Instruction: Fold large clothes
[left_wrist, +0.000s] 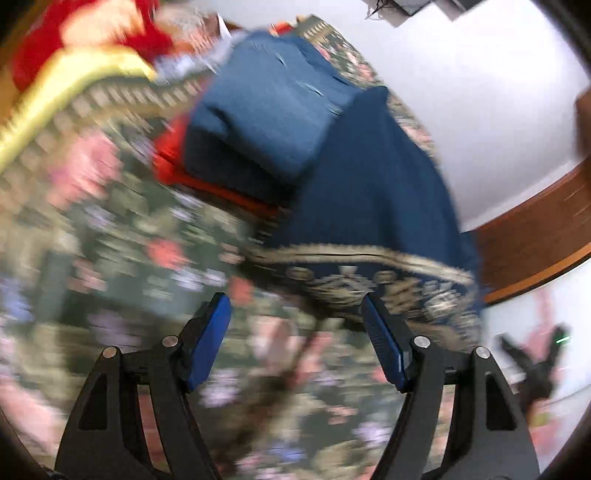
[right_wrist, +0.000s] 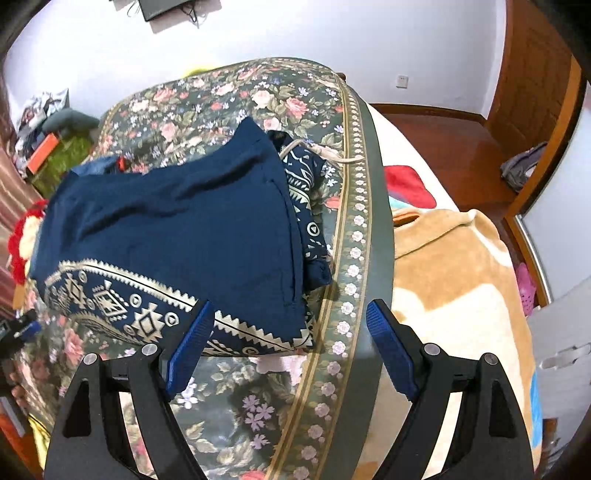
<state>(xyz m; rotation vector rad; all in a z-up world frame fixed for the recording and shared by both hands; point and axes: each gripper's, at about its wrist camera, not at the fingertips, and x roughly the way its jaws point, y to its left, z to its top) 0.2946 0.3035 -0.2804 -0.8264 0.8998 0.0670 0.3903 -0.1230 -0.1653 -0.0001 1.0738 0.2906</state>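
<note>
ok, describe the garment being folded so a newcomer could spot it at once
On the floral bedspread, beside its green border band, lies a navy garment, partly folded. Its gold geometric hem trim sets it apart from the tan blanket on the right.

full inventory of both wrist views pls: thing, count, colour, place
garment: 1, navy with gold patterned hem, folded on the bedspread
bedspread: 1, dark green floral, covers the bed
folded clothes: stack, blue over red, beyond the garment in the left view
blanket: 1, tan and cream, right of the bedspread
door: 1, brown wood, far right
left gripper: 1, black with blue pads, open, empty
right gripper: 1, same, open, empty
</note>
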